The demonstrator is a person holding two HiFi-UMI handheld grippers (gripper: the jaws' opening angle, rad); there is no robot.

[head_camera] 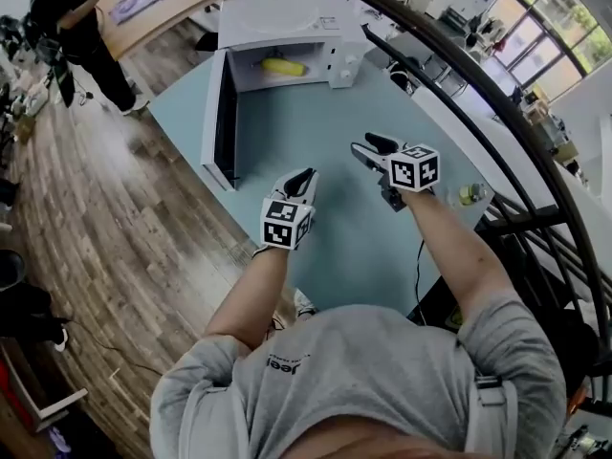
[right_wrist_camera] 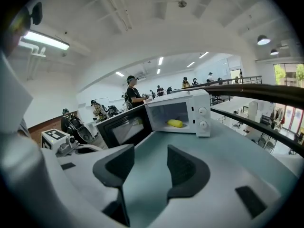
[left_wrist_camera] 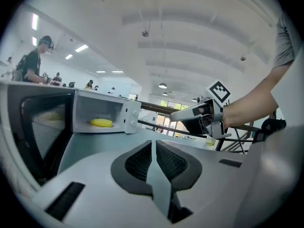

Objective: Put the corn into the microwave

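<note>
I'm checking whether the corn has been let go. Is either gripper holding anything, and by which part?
Nothing is held. The corn lies inside the microwave; the left gripper is shut on nothing and the right gripper is open and empty.

We can read no word or number. The cubes (head_camera: 416,168) on the left hand-held gripper (head_camera: 304,180) and right hand-held gripper (head_camera: 369,147) bear black-and-white square markers (head_camera: 284,224), patterns, not letters. A small dark print (head_camera: 284,360) on the person's grey shirt (head_camera: 382,381) is too blurred to read.
</note>
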